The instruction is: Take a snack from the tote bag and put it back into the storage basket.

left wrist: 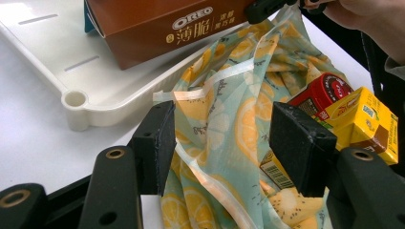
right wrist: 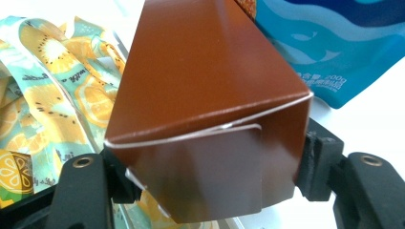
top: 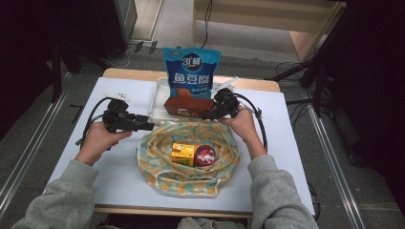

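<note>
A: High view first: we see the right tongs (top: 208, 115) at the end of the brown Oreo box (top: 188, 107), which rests on the white tray (top: 158, 99) at the far side of the worktop (top: 119, 176).

B: In the right gripper view we find that box (right wrist: 205, 95) between the two pads, which sit right at its sides; whether they press on it we cannot tell.

A: The left tongs (top: 149, 126) stand open near the rim of the lemon-print cloth bag (top: 157, 157); in the left gripper view the bag's fabric (left wrist: 229, 109) lies between the spread pads, unpinched.

B: Inside the bag we see a yellow carton (top: 183, 154) just beside a red round tin (top: 204, 155).

A: Behind the tray a blue snack pouch (top: 191, 71) stands upright.
</note>
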### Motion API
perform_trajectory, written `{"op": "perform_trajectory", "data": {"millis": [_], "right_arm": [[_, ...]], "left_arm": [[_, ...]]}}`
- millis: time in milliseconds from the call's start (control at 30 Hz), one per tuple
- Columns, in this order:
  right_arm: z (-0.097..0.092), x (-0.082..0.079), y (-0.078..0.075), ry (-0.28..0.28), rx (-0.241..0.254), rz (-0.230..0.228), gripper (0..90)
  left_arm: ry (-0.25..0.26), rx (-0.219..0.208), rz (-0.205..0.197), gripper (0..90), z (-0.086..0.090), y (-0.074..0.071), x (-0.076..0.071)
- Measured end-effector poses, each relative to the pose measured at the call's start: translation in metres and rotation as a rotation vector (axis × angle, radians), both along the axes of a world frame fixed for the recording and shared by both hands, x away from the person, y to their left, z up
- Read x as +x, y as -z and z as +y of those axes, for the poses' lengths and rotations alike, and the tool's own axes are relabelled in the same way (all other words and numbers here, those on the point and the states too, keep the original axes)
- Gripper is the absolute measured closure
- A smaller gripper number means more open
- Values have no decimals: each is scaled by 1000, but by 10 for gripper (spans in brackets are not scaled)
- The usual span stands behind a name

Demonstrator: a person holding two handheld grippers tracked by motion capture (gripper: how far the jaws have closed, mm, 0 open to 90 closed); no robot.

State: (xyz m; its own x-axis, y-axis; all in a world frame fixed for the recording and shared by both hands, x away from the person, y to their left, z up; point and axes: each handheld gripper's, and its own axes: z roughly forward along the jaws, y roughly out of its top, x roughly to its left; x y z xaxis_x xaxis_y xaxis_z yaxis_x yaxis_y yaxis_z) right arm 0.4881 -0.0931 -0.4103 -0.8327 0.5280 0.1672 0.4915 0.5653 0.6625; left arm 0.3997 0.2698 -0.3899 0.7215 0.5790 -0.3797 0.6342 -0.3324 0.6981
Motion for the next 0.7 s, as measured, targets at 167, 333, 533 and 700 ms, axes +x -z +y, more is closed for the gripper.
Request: {"op": "perform_trajectory", "data": {"millis": [167,333,533,700], "right_arm": [[-3,1,2,14,9,12,288],[-2,1,1,20,-3,-1,291],[-3,3,-2,20,-17,-29,324],[-3,4,2,23,-16,-24,315]], "left_arm": [[-2,0,1,426,0,0,0],[-2,-2,4,426,-1,0,0],[-2,-1,2,426,0,1,0],[-2,-2,4,426,-1,1,0]]}}
